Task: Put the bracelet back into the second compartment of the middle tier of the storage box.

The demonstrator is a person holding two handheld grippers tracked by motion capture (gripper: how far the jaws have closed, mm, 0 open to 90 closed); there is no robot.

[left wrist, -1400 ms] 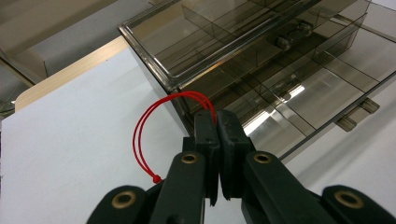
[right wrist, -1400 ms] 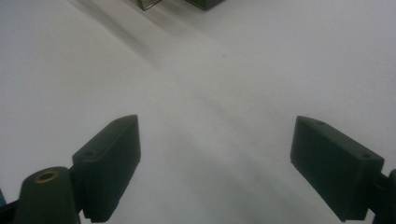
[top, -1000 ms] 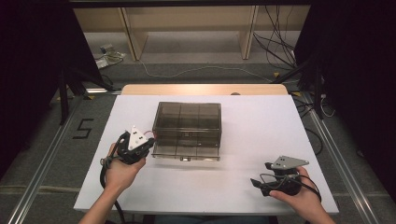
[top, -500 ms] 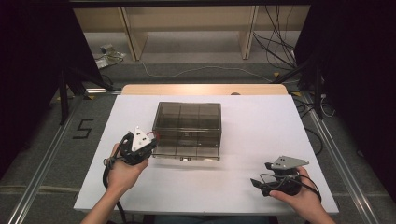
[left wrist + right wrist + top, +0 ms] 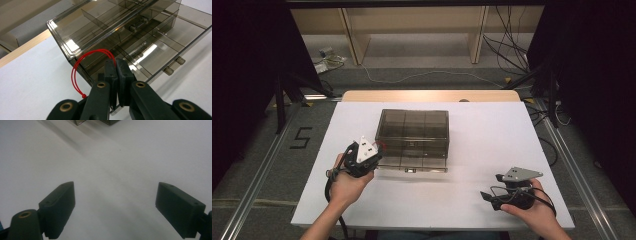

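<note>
A smoky clear compartment box (image 5: 414,132) stands mid-table, with two small latches on its front edge (image 5: 172,68). My left gripper (image 5: 377,149) sits at the box's front left corner. In the left gripper view (image 5: 116,65) its jaws are pressed together on a thin red cord loop (image 5: 75,75), which arcs out to the left in front of the box wall (image 5: 75,32). My right gripper (image 5: 488,196) rests low near the table's front right. Its jaws (image 5: 115,195) stand wide apart over bare white table, with nothing between them.
The white tabletop (image 5: 492,130) has a wooden strip (image 5: 432,95) along its far edge. Cables (image 5: 517,55) and shelving legs lie on the floor beyond. Metal rails (image 5: 257,190) run along both sides of the table.
The left hand has edged very slightly right, toward the box's corner. The right gripper has stayed where it was.
</note>
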